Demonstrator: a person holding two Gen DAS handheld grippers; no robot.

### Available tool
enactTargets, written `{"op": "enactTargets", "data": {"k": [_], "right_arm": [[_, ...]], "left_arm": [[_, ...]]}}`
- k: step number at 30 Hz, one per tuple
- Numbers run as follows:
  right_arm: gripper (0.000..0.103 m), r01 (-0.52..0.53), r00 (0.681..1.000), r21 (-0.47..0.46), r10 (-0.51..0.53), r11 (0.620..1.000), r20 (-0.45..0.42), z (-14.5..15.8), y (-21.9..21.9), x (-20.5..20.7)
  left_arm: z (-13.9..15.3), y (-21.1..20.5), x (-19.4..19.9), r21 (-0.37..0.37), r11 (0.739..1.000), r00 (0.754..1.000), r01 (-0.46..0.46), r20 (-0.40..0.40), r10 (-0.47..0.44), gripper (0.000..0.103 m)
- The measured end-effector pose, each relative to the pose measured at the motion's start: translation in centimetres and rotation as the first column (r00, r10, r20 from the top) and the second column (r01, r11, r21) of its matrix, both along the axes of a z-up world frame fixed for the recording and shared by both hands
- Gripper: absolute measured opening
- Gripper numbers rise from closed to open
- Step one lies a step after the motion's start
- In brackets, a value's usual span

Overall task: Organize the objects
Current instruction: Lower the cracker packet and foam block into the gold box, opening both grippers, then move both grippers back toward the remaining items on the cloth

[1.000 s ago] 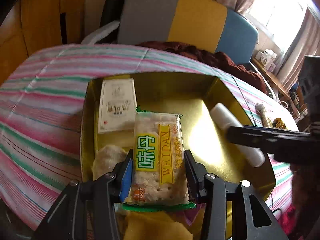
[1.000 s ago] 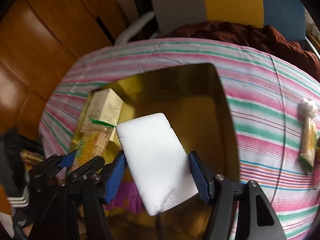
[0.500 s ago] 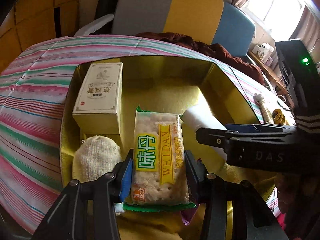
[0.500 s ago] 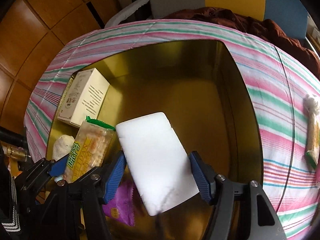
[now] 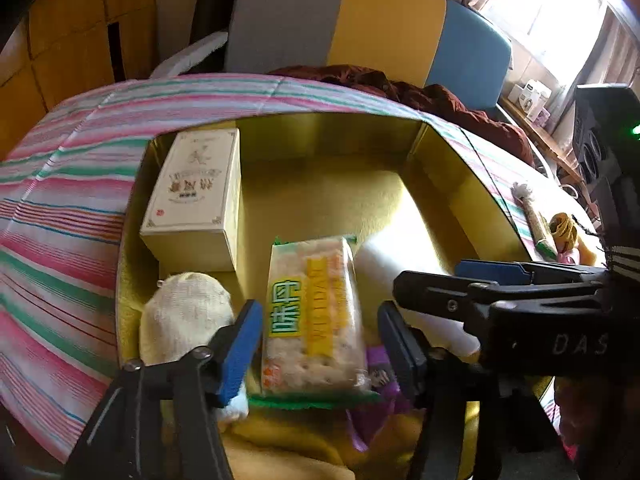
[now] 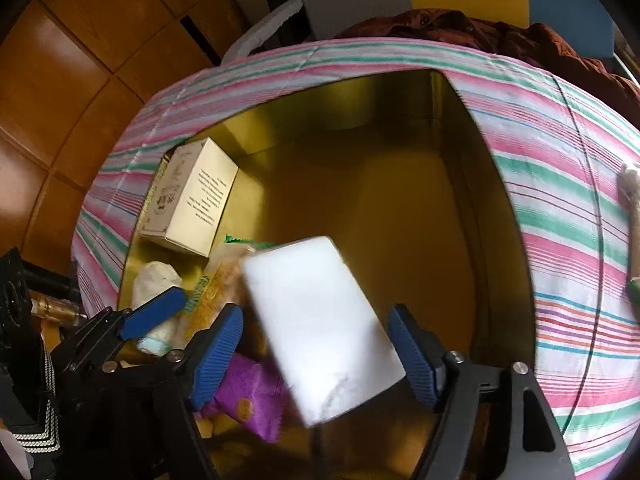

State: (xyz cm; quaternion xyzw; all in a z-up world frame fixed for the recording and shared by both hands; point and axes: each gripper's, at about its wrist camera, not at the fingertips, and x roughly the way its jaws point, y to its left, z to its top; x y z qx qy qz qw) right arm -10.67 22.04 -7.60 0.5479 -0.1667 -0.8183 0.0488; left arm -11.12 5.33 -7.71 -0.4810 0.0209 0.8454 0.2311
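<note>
A gold box (image 5: 448, 184) sits open on the striped cloth. My left gripper (image 5: 320, 328) stands open around a cracker packet (image 5: 312, 316) that lies free between its jaws, low in the box. My right gripper (image 6: 316, 340) stands open around a white pack (image 6: 320, 328), which lies loose between the jaws, blurred. The right gripper also shows from the side in the left wrist view (image 5: 460, 276), beside the white pack (image 5: 384, 260). A cream carton (image 5: 196, 196) and a white cloth bundle (image 5: 184, 316) lie at the box's left side.
A purple sachet (image 6: 244, 396) lies under the packs at the box's near end. A thin wrapped stick (image 5: 532, 216) and a small yellow item (image 5: 564, 228) lie on the striped cloth right of the box. A brown garment and a coloured headboard stand behind.
Both grippers opened: the cracker packet and the white pack are let go and drop into the box. Both grippers came lower and closer to the box.
</note>
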Motion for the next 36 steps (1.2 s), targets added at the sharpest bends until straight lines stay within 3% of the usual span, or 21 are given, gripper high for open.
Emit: {"op": "enactTargets", "data": {"k": [8, 16, 25, 36], "right_arm": [[0.079, 0.019, 0.996, 0.007, -0.019, 1.000, -0.086, 2.4, 0.8, 1.9], [0.079, 0.008, 0.980, 0.134, 0.019, 0.991, -0.199, 5.2, -0.1, 5.4], [0.079, 0.033, 0.957, 0.263, 0.045, 0.964, -0.286, 7.1, -0.4, 8.4], [0.079, 0.127, 0.951, 0.260, -0.043, 0.957, -0.305, 7.3, 3.2, 10.6]], "left_arm": [[3.7, -2.0, 1.7, 0.007, 0.998, 0.990, -0.064, -0.129, 0.065, 0.075], [6.5, -3.6, 4.1, 0.019, 0.987, 0.955, -0.157, -0.250, 0.157, 0.084], [8.3, -2.0, 7.0, 0.002, 0.992, 0.927, -0.130, -0.355, 0.122, 0.092], [8.2, 0.8, 8.6, -0.025, 0.998, 0.936, -0.049, -0.349, 0.038, 0.093]]}}
